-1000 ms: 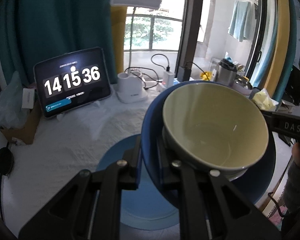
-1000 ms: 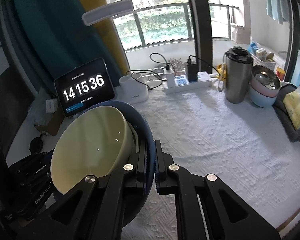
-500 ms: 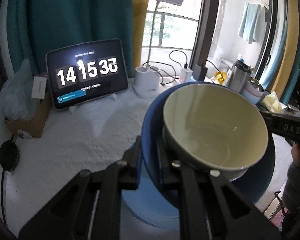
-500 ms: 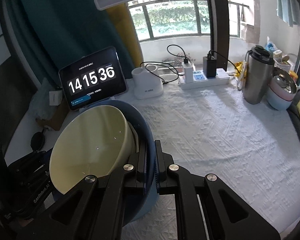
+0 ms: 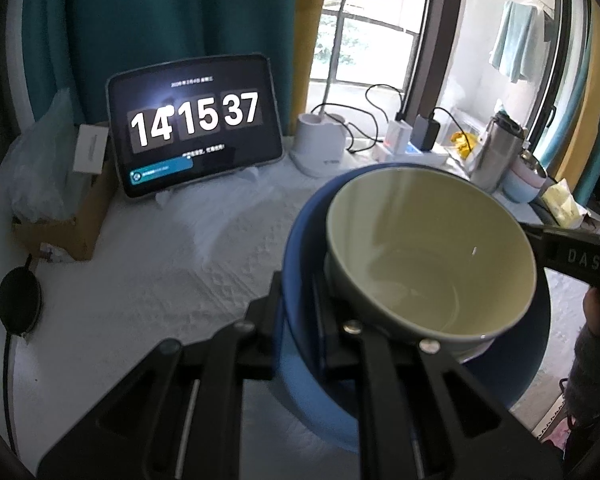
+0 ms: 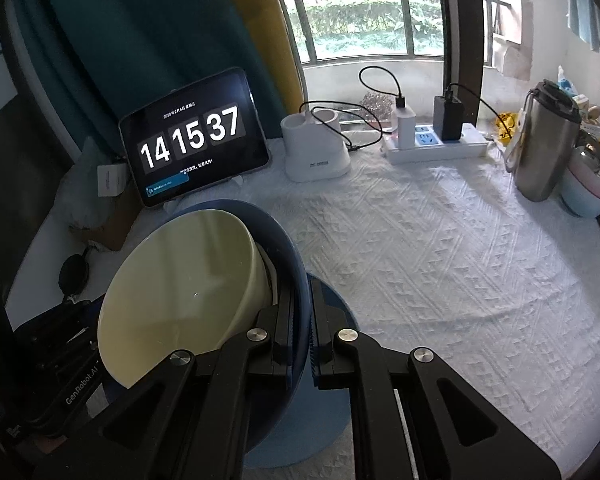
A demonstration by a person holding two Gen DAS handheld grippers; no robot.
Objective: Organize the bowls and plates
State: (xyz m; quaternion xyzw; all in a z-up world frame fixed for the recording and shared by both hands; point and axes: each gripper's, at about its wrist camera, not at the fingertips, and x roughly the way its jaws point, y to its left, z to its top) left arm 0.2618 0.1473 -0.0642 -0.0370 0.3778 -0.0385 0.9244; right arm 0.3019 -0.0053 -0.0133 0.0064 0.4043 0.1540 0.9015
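Observation:
A pale green bowl (image 5: 428, 256) sits inside a dark blue plate (image 5: 300, 248). My left gripper (image 5: 300, 312) is shut on the plate's near rim. My right gripper (image 6: 300, 320) is shut on the opposite rim of the same blue plate (image 6: 288, 256), with the green bowl (image 6: 180, 280) to its left. The stack is held tilted above a lighter blue plate (image 6: 328, 412) that lies on the white tablecloth. The lighter plate also shows in the left wrist view (image 5: 288, 376) under the stack.
A tablet clock (image 6: 192, 140) stands at the back left beside a white lamp base (image 6: 316, 152). A power strip (image 6: 436, 144), a steel flask (image 6: 544, 144) and stacked pastel bowls (image 6: 588, 184) stand at the back right. A cardboard box (image 5: 76, 216) sits at the left.
Both grippers have lifted the plate with the bowl higher and pulled back from the tablet. The lighter blue plate stays on the cloth below.

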